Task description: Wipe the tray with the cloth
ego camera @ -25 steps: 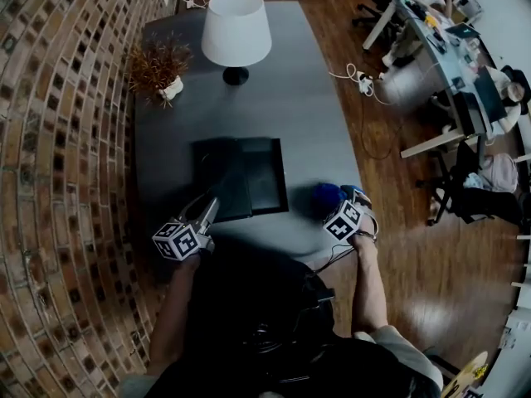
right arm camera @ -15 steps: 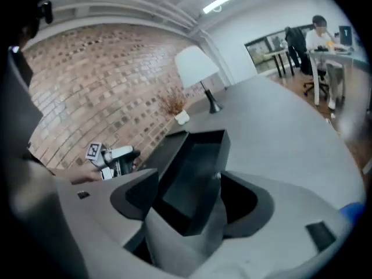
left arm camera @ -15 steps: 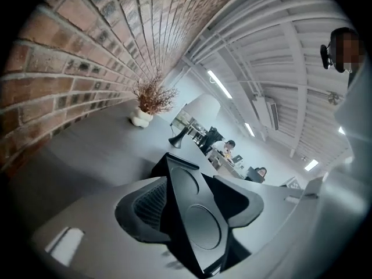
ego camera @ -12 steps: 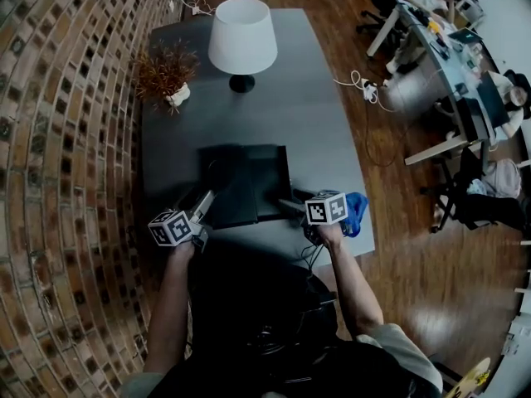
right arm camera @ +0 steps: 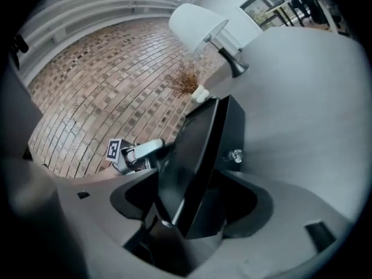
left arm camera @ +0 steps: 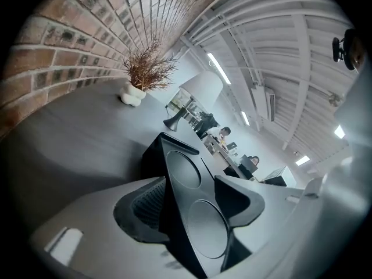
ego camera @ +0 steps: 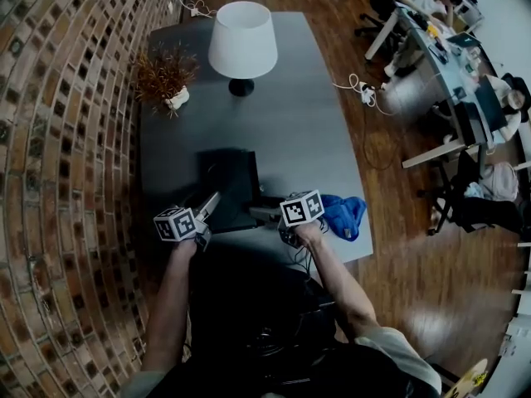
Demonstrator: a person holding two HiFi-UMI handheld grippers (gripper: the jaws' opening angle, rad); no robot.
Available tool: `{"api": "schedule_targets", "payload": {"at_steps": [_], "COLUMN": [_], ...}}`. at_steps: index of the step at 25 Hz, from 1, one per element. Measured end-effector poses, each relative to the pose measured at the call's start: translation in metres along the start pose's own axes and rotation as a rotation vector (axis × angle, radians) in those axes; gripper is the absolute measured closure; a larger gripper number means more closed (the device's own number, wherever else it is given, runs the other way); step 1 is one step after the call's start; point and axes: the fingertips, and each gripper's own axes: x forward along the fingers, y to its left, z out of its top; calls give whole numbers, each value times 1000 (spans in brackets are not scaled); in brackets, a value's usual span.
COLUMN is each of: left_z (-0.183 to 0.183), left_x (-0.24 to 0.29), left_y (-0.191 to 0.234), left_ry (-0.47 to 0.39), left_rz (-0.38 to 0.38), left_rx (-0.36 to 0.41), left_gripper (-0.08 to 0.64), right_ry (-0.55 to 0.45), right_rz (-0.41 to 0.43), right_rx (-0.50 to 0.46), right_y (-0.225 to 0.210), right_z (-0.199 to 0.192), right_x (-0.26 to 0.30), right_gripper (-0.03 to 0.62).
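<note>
The black tray (ego camera: 228, 181) sits on the grey table, tipped up off flat with its near edge between both grippers. My left gripper (ego camera: 214, 199) holds its near left part. In the left gripper view the tray (left arm camera: 186, 173), with two round recesses, fills the gap of the gripper (left arm camera: 186, 205); those jaws have just been opening. My right gripper (ego camera: 259, 212) reaches in from the right. Its jaws have just been closing, and the gripper (right arm camera: 192, 205) clamps the tray's edge (right arm camera: 200, 150). The blue cloth (ego camera: 342, 212) lies loose by the table's right edge, behind the right gripper.
A white-shaded lamp (ego camera: 242, 40) and a dried plant in a white pot (ego camera: 166, 77) stand at the table's far end. A brick wall (ego camera: 58, 181) runs along the left. Right of the table are wooden floor, a cable (ego camera: 365, 85) and desks with seated people.
My right gripper swung left from the blue cloth to the tray's near edge, leaving the cloth on the table. The tray looks narrower now, tipped up. The left gripper shifted slightly.
</note>
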Motion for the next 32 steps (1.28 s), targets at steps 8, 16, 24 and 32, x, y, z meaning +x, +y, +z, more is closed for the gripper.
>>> {"api": "schedule_targets", "payload": {"at_steps": [8, 16, 24, 32], "left_z": [4, 8, 26, -47], "left_x": [4, 41, -70, -101], "left_y": [1, -11, 10, -11], "left_ry": [4, 229, -132, -172], "left_rz": [1, -54, 68, 46], "left_rx": [-2, 282, 41, -311], "left_gripper": [298, 263, 290, 293], "right_ry": [37, 86, 27, -14], "right_rz": [0, 26, -55, -231], "right_rx": [-10, 8, -136, -385], "right_y": [13, 34, -10, -48], "right_z": [-3, -35, 32, 128], "right_x": [24, 26, -23, -24], "right_gripper": [262, 262, 264, 264]}}
